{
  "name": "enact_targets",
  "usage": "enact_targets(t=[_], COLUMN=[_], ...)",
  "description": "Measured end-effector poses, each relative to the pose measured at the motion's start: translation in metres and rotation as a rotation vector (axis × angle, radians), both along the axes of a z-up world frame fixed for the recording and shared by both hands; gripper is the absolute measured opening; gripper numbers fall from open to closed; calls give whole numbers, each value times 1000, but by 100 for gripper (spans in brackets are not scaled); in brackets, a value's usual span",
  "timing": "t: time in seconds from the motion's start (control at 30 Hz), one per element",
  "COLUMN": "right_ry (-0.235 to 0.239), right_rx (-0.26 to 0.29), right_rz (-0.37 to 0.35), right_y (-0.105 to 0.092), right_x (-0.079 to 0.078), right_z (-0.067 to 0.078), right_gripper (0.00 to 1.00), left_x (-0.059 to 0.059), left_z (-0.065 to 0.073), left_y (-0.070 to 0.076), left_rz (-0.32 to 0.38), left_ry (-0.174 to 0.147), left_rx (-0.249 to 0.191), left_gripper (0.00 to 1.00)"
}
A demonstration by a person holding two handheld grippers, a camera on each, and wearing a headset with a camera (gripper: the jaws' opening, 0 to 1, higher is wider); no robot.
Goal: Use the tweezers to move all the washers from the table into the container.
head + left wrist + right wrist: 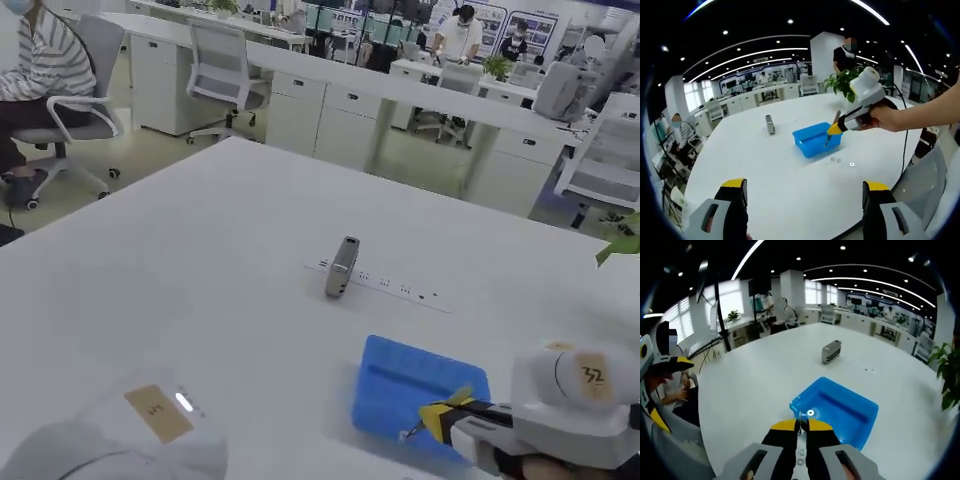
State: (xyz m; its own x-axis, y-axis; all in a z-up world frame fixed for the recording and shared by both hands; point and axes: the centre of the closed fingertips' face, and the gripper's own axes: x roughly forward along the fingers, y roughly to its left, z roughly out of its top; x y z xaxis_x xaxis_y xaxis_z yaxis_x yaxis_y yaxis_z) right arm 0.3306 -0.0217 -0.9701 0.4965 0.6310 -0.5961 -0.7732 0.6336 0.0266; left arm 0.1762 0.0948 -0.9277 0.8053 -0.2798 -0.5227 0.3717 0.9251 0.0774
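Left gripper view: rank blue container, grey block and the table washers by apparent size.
1. blue container
2. grey block, which sits farther from the camera, so its true size is unsure
3. washers, three on the table; they look alike, so they are not ranked among themselves

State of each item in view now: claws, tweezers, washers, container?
left claw: open, empty.
right claw: shut on tweezers.
tweezers: tips over the container.
washer at the tips: gripped or lying in the container, cannot tell.
container: upright, open top.
washers on the table: three, flat, beside the container.
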Motion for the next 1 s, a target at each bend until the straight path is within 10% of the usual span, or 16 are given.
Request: enact_targets(t=[0.5,1.0], right_ry=[-51,15], right_rx=[-7,-78], right_rz=[7,20], right_y=[13,17], right_x=[35,52], right_z=[8,-34], right_gripper=[1,1], left_x=[2,10], left_z=[-5,-7], left_y=[1,2], left_rz=[4,19], left_ry=[15,18], left_rx=[-5,-18], left_gripper=[97,96])
